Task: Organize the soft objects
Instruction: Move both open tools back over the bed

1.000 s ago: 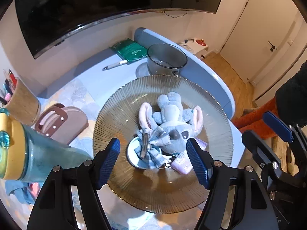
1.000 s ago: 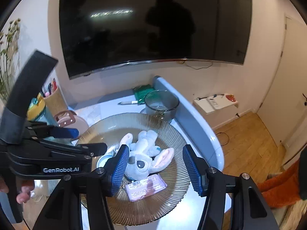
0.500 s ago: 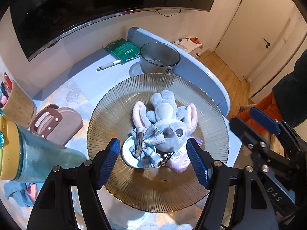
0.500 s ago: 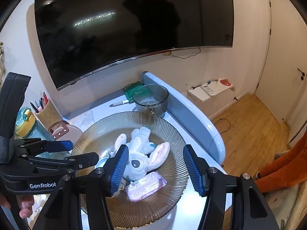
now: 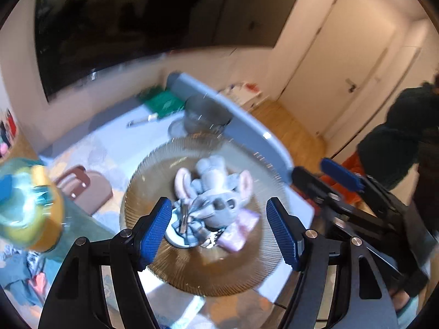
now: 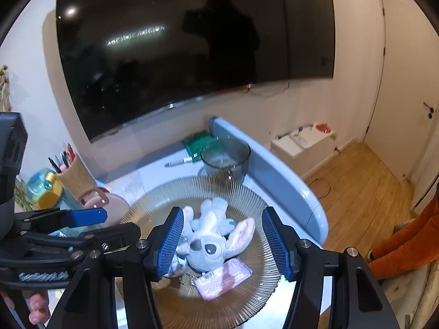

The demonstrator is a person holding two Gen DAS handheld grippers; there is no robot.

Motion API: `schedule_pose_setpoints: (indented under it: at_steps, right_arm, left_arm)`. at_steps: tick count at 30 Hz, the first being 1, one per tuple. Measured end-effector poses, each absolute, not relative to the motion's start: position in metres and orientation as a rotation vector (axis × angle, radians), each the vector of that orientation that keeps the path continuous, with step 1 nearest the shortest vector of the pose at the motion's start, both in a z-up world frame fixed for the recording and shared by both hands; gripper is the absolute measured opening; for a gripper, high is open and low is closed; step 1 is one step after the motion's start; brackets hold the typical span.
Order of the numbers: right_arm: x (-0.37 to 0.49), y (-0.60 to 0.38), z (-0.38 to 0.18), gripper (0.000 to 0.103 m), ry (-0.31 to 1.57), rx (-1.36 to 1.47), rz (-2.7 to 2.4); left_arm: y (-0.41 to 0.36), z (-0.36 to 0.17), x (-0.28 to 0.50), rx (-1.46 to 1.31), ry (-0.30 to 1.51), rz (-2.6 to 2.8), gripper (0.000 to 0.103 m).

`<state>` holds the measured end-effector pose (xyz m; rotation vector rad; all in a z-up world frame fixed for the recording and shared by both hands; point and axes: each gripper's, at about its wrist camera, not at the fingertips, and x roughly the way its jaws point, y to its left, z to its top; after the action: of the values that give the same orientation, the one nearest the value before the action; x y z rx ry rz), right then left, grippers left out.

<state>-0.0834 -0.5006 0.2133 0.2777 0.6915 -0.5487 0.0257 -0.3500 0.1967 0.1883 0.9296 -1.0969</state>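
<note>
At frame left of the right-wrist view, left gripper (image 6: 94, 223) hangs agape, empty; centre frame, grey plush toy (image 6: 210, 240) lies on ribbed glass plate (image 6: 255, 296) with pink packet (image 6: 222, 278); right gripper (image 6: 223, 242) spread wide above. Likely pre-grasp: descend, pinch plush.

blue table (image 6: 277, 170), ribbed plate (image 6: 255, 296), pen (image 6: 179, 161), pot (image 6: 225, 159)

No lettering reads clearly; the left tongs' (image 6: 82, 226) side branding is blurred.
</note>
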Motion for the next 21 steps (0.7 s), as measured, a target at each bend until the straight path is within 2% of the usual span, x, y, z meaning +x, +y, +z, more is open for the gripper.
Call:
schedule_pose_setpoints:
  at_steps: [5, 9, 12, 14, 16, 21]
  right_arm:
    - [-0.077, -0.468, 0.246, 0.062, 0.622, 0.254, -0.539]
    - [-0.072, -0.422, 0.283, 0.064, 0.48, 0.225, -0.47]
    - [-0.072, -0.383, 0.308, 0.078, 0.351, 0.231, -0.367]
    - [-0.068, -0.356, 0.317, 0.085, 0.304, 0.241, -0.271]
    - [-0.056, -0.326, 0.316, 0.088, 0.314, 0.233, -0.175]
    - [-0.011, -0.246, 0.276, 0.088, 0.463, 0.169, 0.034]
  left_arm:
    - [-0.268, 0.243, 0.013, 0.113, 0.777, -1.08, 0.07]
    - [-0.163, 0.274, 0.015, 0.011, 0.71, -0.931, 0.072]
    - [-0.089, 0.281, 0.016, -0.001, 0.669, -0.727, 0.075]
    - [-0.042, 0.274, 0.017, 0.015, 0.671, -0.569, 0.075]
    - [-0.007, 0.26, 0.022, 0.009, 0.708, -0.454, 0.075]
    - [0.047, 0.203, 0.03, 0.009, 0.792, -0.243, 0.075]
